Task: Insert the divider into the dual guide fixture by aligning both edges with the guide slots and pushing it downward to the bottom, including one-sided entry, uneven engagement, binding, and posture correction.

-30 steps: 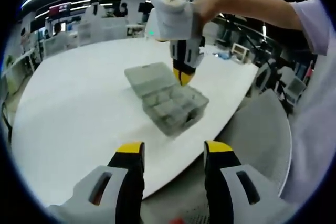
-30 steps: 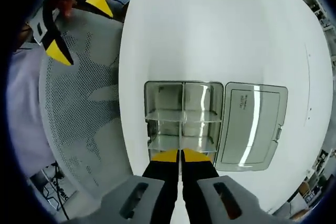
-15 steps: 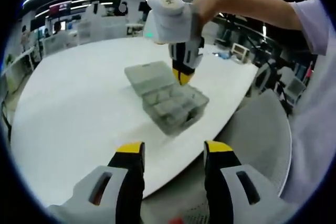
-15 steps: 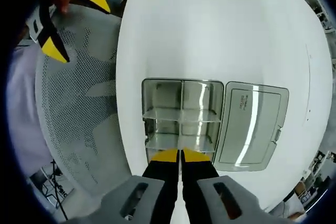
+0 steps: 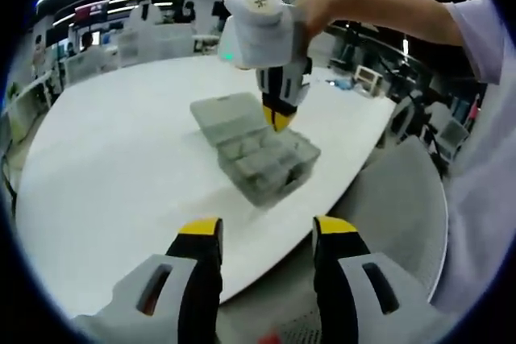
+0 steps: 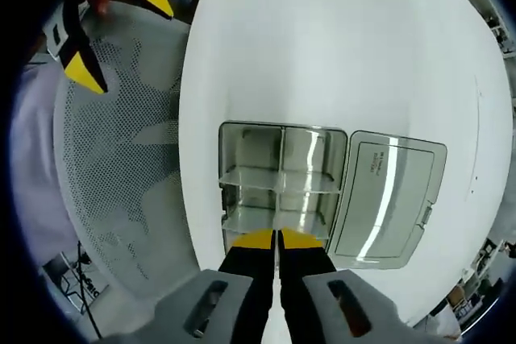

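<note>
A clear plastic compartment box (image 5: 262, 159) lies on the round white table (image 5: 121, 151) with its lid (image 6: 387, 199) folded open beside it. From above, the box (image 6: 250, 151) shows clear cross walls and a thin clear divider (image 6: 280, 175) running down its middle. My right gripper (image 6: 276, 239) hangs over the box with its yellow tips pressed together on that divider's near edge; a hand holds this gripper (image 5: 276, 117) just above the box. My left gripper (image 5: 268, 230) hovers off the table's near edge, open with nothing between its fingers, and it appears again (image 6: 113, 34) over the chair.
A grey mesh chair (image 6: 121, 167) stands against the table's edge beside the box, also visible as the chair (image 5: 403, 199) on the right. A person's arm (image 5: 379, 6) reaches in from the right. Desks and shelves stand far behind the table.
The right gripper has drifted slightly left and up over the box. The left gripper and the box have stayed still.
</note>
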Tool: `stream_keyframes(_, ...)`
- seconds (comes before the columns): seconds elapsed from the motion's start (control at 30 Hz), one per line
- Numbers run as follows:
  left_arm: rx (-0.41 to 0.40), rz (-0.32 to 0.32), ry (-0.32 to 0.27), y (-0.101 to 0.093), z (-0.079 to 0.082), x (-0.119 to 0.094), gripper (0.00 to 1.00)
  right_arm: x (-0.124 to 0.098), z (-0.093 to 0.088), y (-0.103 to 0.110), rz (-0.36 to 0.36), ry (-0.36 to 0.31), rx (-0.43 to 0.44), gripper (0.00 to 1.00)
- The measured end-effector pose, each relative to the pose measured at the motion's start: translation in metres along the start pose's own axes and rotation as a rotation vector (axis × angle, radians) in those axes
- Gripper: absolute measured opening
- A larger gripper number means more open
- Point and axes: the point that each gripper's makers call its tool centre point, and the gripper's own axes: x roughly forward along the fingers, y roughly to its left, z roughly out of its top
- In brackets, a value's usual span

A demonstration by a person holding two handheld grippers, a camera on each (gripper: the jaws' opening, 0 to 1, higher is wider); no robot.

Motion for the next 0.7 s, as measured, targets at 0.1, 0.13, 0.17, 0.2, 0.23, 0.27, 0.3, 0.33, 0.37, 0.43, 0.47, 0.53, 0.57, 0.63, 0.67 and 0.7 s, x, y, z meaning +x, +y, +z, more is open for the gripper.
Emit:
stream_keyframes(0.1, -0.002, 0.0, 0.004, 0.0, -0.001, 0.0, 0.42, 0.0, 0.0, 0.002, 0.001, 0.003, 0.01, 0.0)
stream_keyframes(0.13, -0.003, 0.0, 0.005, 0.0, -0.001, 0.0, 0.42, -0.001, 0.0, 0.002, 0.003, 0.002, 0.017, 0.0)
stream_keyframes(0.17, -0.002, -0.001, 0.005, 0.0, -0.001, 0.0, 0.42, -0.002, 0.0, 0.002, 0.004, 0.002, 0.025, 0.0)
stream_keyframes(0.2, -0.001, -0.002, 0.006, 0.0, -0.001, 0.001, 0.42, -0.005, 0.0, 0.003, 0.005, -0.002, 0.022, 0.0)
stream_keyframes(0.23, 0.0, -0.002, 0.007, 0.0, -0.001, 0.001, 0.42, -0.005, 0.002, 0.0, 0.01, -0.015, 0.026, 0.0)
stream_keyframes(0.27, 0.001, -0.003, 0.007, 0.0, -0.001, 0.001, 0.42, -0.005, 0.002, -0.001, 0.01, -0.015, 0.03, 0.0)
stream_keyframes(0.3, 0.0, -0.003, 0.008, 0.0, -0.001, 0.001, 0.42, -0.004, 0.001, -0.001, 0.011, -0.015, 0.026, 0.0)
stream_keyframes(0.33, 0.0, -0.003, 0.008, 0.0, -0.001, 0.001, 0.42, -0.003, 0.002, -0.001, 0.012, -0.016, 0.026, 0.0)
stream_keyframes(0.37, 0.0, -0.003, 0.009, 0.0, -0.001, 0.001, 0.42, -0.001, 0.002, -0.003, 0.012, -0.016, 0.027, 0.0)
stream_keyframes(0.43, -0.002, -0.004, 0.009, 0.0, -0.001, 0.001, 0.42, 0.002, 0.002, -0.002, 0.014, -0.016, 0.029, 0.0)
stream_keyframes(0.47, -0.002, -0.004, 0.011, 0.0, -0.001, 0.001, 0.42, 0.003, 0.002, -0.001, 0.015, -0.017, 0.03, 0.0)
stream_keyframes(0.53, -0.001, -0.005, 0.015, -0.001, -0.002, 0.002, 0.42, 0.005, 0.002, 0.0, 0.017, -0.021, 0.032, 0.0)
stream_keyframes(0.57, 0.0, -0.006, 0.017, -0.001, -0.003, 0.002, 0.42, 0.006, 0.002, 0.001, 0.017, -0.023, 0.033, 0.0)
stream_keyframes(0.63, 0.0, -0.006, 0.022, -0.001, -0.003, 0.002, 0.42, 0.01, 0.002, 0.0, 0.02, -0.033, 0.041, 0.0)
stream_keyframes(0.67, 0.0, -0.006, 0.024, -0.001, -0.004, 0.002, 0.42, 0.012, 0.002, -0.001, 0.021, -0.037, 0.044, 0.0)
stream_keyframes(0.7, -0.001, -0.006, 0.026, -0.001, -0.004, 0.002, 0.42, 0.014, 0.002, -0.001, 0.023, -0.043, 0.049, 0.0)
